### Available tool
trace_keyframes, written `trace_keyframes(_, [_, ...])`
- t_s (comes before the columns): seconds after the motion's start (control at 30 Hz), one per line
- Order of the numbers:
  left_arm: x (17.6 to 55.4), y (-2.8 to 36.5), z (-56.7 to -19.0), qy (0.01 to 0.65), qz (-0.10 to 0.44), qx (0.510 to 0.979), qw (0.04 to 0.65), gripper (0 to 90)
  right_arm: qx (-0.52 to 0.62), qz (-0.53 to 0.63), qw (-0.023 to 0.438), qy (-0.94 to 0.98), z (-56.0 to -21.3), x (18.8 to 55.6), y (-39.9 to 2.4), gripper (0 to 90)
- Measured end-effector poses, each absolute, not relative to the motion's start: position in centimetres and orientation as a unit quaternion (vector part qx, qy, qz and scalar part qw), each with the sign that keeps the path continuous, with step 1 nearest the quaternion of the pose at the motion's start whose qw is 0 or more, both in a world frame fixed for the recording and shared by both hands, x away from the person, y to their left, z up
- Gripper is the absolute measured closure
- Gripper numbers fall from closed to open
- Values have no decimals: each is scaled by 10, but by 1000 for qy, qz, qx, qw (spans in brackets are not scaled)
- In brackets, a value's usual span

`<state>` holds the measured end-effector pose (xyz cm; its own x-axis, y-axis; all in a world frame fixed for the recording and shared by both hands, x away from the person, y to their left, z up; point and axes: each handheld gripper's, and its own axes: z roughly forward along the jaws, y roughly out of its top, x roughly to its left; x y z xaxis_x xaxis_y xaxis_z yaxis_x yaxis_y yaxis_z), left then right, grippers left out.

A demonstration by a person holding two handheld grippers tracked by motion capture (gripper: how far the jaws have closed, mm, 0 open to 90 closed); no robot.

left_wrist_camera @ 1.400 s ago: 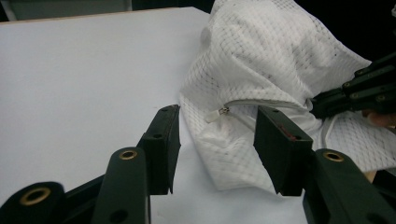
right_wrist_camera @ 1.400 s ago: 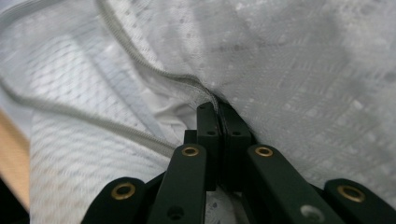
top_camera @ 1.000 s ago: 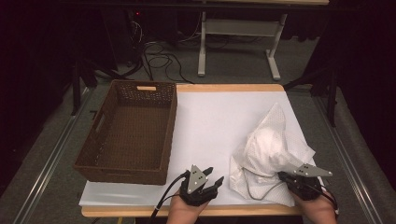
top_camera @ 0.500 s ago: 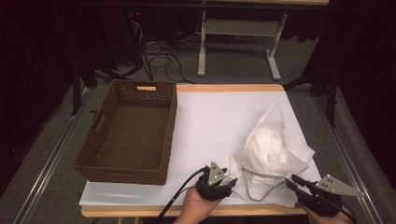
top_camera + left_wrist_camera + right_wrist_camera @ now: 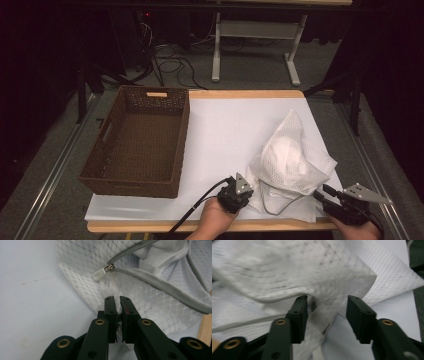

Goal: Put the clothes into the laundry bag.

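Thing: white mesh zip-up laundry bag [image 5: 292,157], crumpled at the near right of the white-covered bench [image 5: 225,130], right of the brown woven basket [image 5: 137,140].
Handling: likely light, limp and floppy; it should sag and bunch.
Hold: best at the seam beside the grey zip [image 5: 160,283].
Left hand-held gripper [image 5: 117,307]: pinching the bag's near edge.
Right hand-held gripper [image 5: 325,315]: just been opening, jaws spread around a fold, not gripping.
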<state>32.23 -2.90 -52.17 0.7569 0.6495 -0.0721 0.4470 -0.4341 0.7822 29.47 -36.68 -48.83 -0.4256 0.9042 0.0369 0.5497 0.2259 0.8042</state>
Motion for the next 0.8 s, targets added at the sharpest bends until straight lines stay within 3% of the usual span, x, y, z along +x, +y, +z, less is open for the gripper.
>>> trace_keyframes(0.1, [321,-21,-521,339,137,829,424,868,502,365,219,753,-497,311,-364,458])
trace_keyframes(0.2, [321,-6,-519,359,147,813,434,869,506,347,206,762,-505,324,-363,459])
trace_keyframes(0.3, [318,4,-517,367,160,804,439,870,498,344,195,772,-507,332,-359,520])
trace_keyframes(0.47, [307,16,-515,373,178,797,441,873,477,344,190,786,-507,343,-344,764])
trace_keyframes(0.67, [290,32,-512,390,185,786,444,873,451,338,198,802,-507,381,-314,824])
trace_keyframes(0.8, [275,26,-518,377,161,802,435,873,431,335,212,811,-505,408,-294,836])
